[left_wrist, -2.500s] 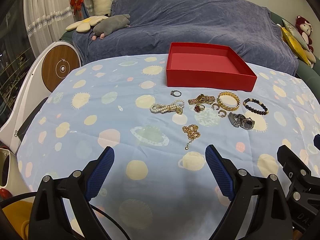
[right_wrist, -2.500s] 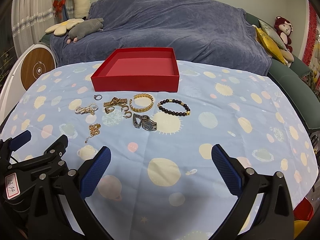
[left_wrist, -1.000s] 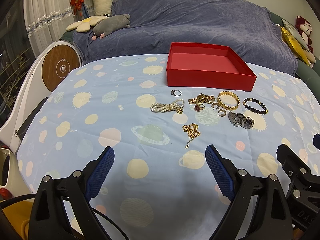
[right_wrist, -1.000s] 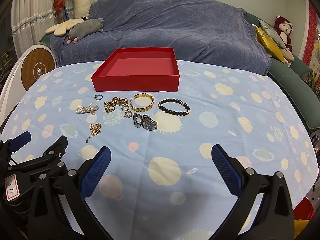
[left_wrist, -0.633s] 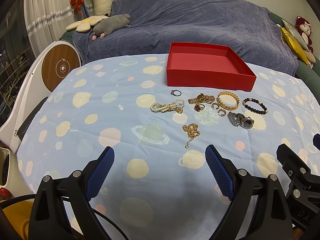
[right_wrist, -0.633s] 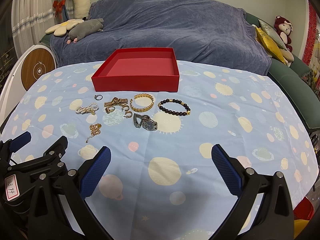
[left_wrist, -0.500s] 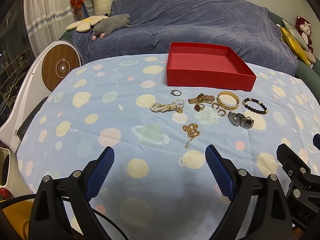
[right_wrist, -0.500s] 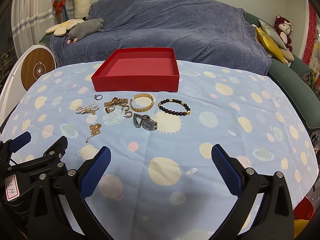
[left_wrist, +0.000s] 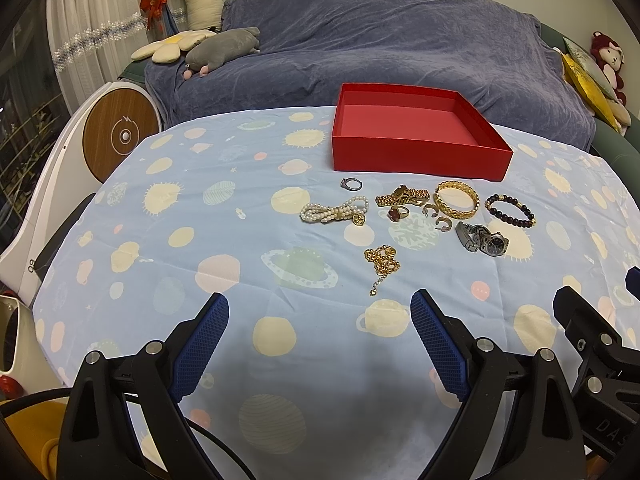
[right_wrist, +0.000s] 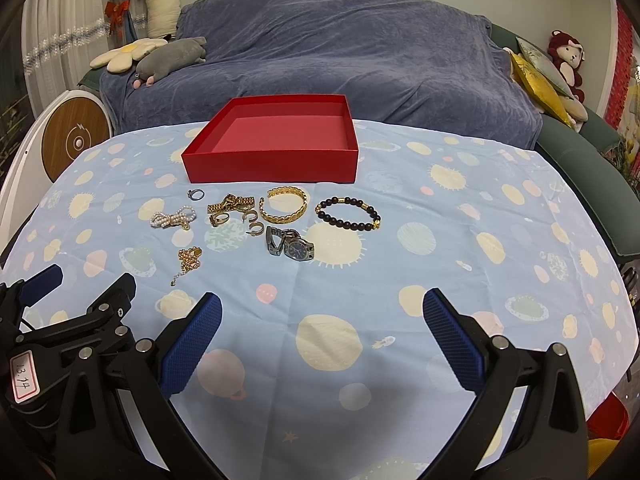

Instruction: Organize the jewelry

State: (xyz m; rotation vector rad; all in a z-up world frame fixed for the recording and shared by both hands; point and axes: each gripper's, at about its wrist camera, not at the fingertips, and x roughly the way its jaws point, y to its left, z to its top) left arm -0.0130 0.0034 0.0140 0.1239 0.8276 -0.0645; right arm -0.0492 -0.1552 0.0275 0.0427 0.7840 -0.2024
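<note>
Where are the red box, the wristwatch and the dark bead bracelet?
red box [right_wrist: 272, 166]: right wrist view, front outer wall.
wristwatch [right_wrist: 298, 249]: right wrist view, dial face.
dark bead bracelet [left_wrist: 516, 220]: left wrist view, beads on its near side.

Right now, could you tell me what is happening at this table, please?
A person holds a gripper in each hand over a table with a space-print cloth. The left gripper and right gripper are both open and hold nothing. The jewelry lies loose on the cloth: a pearl bracelet, a gold chain, a gold bangle, a bead bracelet, a watch and small rings. The red box behind them is empty. Sorting has not begun.
</note>
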